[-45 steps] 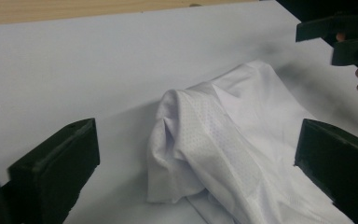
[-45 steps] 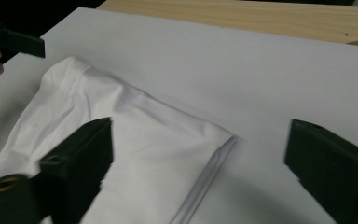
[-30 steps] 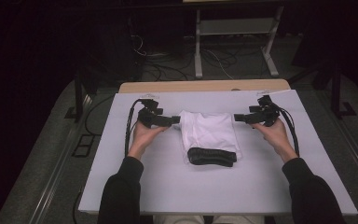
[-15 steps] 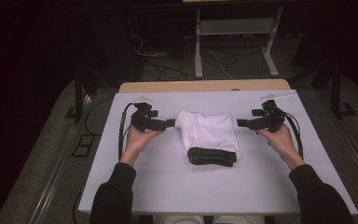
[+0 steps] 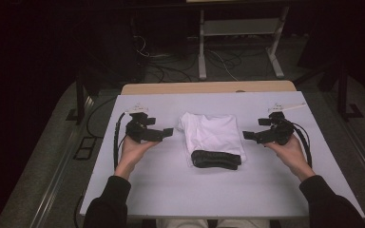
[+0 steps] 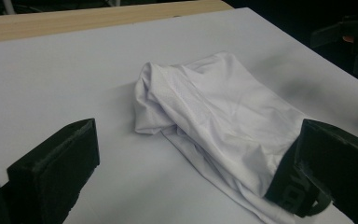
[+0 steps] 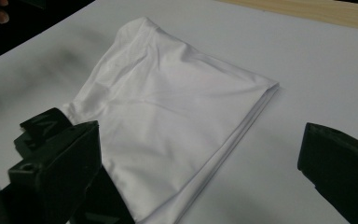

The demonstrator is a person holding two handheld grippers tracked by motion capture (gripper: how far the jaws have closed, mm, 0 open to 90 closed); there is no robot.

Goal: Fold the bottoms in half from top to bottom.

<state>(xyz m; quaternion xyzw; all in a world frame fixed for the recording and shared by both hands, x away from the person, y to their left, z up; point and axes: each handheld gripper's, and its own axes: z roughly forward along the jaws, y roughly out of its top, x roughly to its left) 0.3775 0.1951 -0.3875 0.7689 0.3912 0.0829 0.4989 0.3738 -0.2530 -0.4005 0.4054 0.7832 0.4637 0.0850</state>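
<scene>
On a white table (image 5: pixel 123 190), the left gripper (image 5: pixel 167 132) hovers with jaws wide apart, holding nothing, just beside a folded white garment (image 5: pixel 212 134) with a black waistband (image 5: pixel 216 159); the right gripper (image 5: pixel 248 135), equally wide and empty, flanks its other side.

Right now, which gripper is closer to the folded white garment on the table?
Left, narrowly. The left gripper sits just off the folded white garment, on its left edge, open. The right gripper is off the right edge with a slightly wider gap, also open. Neither touches it.
</scene>
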